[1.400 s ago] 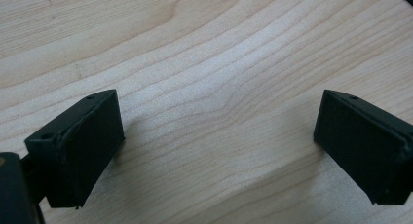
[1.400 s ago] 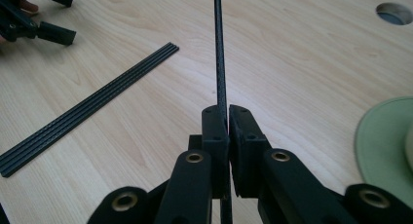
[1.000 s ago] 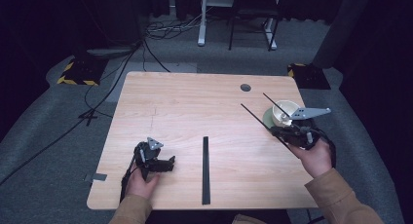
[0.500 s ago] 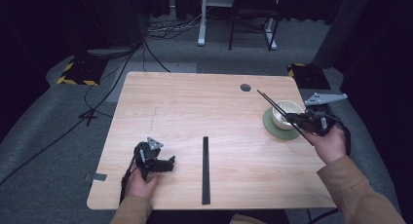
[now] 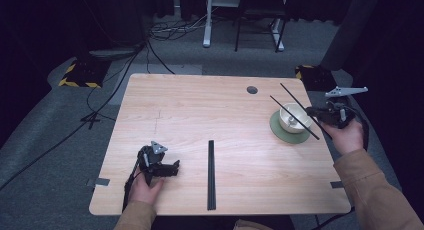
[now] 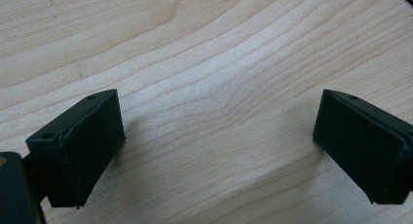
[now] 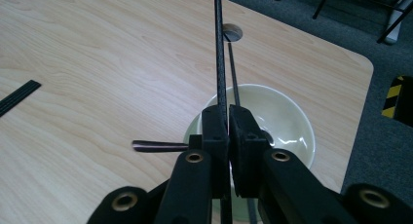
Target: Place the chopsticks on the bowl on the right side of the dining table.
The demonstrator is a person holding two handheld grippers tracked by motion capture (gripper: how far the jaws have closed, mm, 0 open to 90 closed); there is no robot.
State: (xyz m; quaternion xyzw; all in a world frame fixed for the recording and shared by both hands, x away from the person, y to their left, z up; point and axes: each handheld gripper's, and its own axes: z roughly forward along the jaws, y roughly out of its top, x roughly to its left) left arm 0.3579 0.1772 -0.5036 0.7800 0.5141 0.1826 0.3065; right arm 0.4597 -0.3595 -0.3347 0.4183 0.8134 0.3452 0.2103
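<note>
Chopstick point(image 7: 220, 63), thin, stiff, light and slippery, sits pinched in my right gripper point(image 7: 228, 118) above the white bowl point(image 5: 292, 117) near the table's point(image 5: 200, 105) right edge; I grip near its end. My left gripper point(image 5: 165, 168) rests spread, empty, by the front-left corner.

Table point(image 5: 200, 110): pale wood, matt, fine visible grain.
Bowl point(image 7: 277, 112) beyond the right gripper point(image 7: 228, 118): glossy white ceramic look.
Chopstick point(image 7: 220, 48) between its pads: matt black, finely textured.
Left gripper point(image 6: 219, 136): matt black pads, slightly rough.
</note>
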